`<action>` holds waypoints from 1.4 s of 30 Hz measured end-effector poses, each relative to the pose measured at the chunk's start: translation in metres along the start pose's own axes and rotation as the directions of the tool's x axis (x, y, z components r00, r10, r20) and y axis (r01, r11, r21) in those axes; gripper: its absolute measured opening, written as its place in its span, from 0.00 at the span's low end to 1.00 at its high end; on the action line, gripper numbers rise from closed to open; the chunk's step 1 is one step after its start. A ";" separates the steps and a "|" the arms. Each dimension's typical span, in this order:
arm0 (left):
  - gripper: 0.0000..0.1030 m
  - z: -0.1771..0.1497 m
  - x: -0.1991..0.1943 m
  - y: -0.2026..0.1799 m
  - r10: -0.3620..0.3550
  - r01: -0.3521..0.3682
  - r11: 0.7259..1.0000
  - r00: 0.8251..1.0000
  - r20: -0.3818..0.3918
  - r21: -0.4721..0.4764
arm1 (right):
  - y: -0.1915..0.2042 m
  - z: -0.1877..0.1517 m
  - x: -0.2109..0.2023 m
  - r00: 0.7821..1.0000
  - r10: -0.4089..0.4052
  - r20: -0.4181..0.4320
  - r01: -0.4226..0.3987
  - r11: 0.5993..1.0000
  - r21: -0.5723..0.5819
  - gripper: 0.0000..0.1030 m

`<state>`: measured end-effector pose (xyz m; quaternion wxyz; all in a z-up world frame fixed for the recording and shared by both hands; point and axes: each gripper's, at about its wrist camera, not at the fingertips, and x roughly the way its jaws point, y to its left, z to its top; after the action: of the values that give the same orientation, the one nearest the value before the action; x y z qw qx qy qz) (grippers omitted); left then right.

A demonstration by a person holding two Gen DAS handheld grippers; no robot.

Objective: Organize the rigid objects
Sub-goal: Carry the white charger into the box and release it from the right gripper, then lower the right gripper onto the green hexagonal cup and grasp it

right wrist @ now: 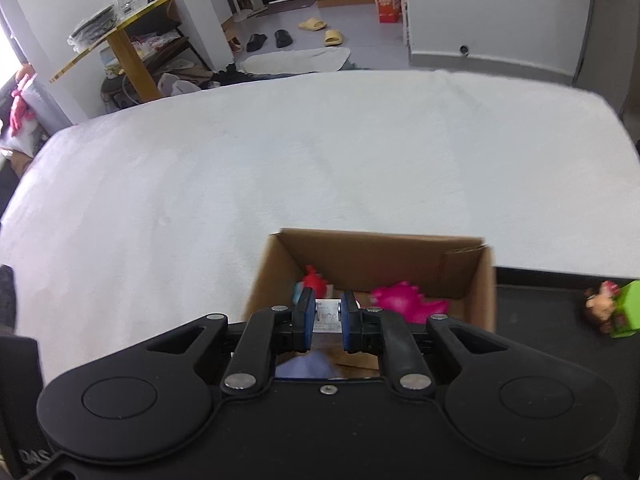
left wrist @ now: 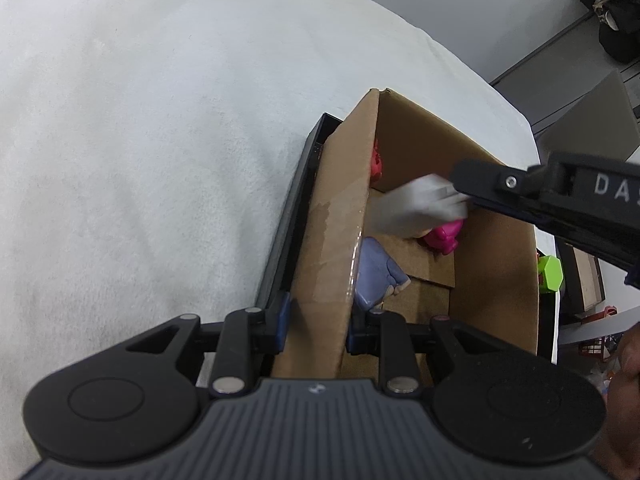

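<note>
A: Where's the left gripper (left wrist: 315,330)?
B: Its jaws are clamped on the near wall of the cardboard box (left wrist: 496,264).
A: The right gripper (right wrist: 327,318)?
B: Above the box's open top, jaws narrow, pinching a small white packet (right wrist: 327,314).
A: Inside the box?
B: A pink dinosaur (right wrist: 404,300), a red toy (right wrist: 314,280) at the far wall, a bluish toy (left wrist: 374,274) near the clamped wall.

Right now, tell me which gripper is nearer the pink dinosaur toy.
Right. The right gripper, holding a white box, hangs just above the pink dinosaur toy; the left gripper clamps the cardboard box wall.
</note>
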<state>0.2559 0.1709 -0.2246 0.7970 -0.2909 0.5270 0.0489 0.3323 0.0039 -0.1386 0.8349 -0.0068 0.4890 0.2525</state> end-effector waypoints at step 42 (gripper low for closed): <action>0.24 -0.003 0.001 -0.012 0.071 -0.071 0.997 0.997 0.020 -0.027 | -0.102 -0.050 -0.077 0.991 -0.131 0.027 0.128 0.986 0.104 0.57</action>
<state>0.2590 0.1589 -0.2214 0.7963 -0.2820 0.5281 0.0871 0.3047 -0.1296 -0.1259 0.8568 0.0085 0.4858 0.1726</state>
